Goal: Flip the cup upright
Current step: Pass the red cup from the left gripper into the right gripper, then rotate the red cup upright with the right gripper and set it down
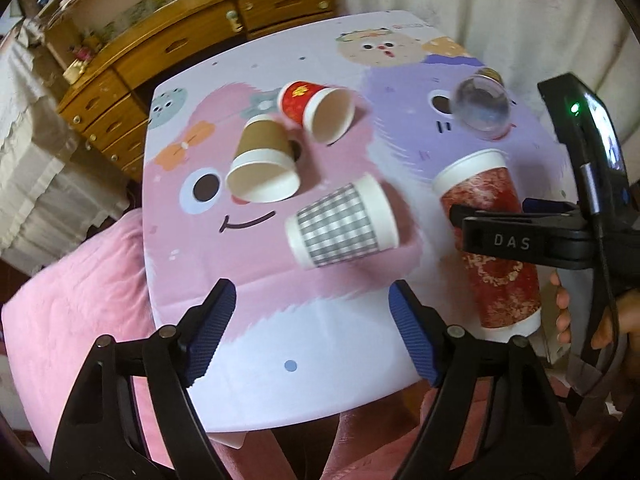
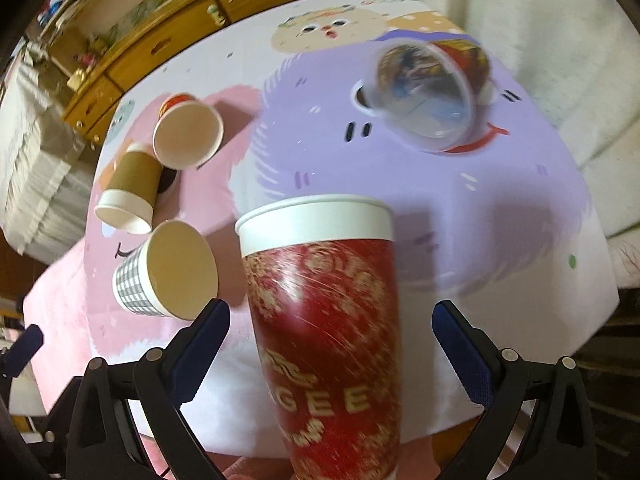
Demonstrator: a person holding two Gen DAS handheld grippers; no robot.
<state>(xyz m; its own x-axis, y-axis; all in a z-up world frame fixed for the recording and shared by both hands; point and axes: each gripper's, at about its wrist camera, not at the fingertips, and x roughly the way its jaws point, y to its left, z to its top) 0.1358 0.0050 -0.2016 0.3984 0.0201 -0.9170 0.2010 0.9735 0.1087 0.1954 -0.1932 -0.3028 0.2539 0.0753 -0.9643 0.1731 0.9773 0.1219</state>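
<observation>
A tall red paper cup (image 2: 324, 320) with gold print and a white rim stands upright near the table's front edge, between the spread fingers of my right gripper (image 2: 330, 344), which do not touch it. It also shows in the left wrist view (image 1: 488, 240), with the right gripper (image 1: 500, 224) around its middle. My left gripper (image 1: 312, 332) is open and empty over the table's near edge, just short of a grey checked cup (image 1: 340, 226) lying on its side.
A brown cup (image 1: 264, 164), a small red cup (image 1: 316, 110) and a clear plastic cup (image 1: 482, 106) lie on their sides on the cartoon-print table (image 1: 280, 320). A wooden dresser (image 1: 160, 44) stands behind. Pink bedding (image 1: 80, 292) lies left of the table.
</observation>
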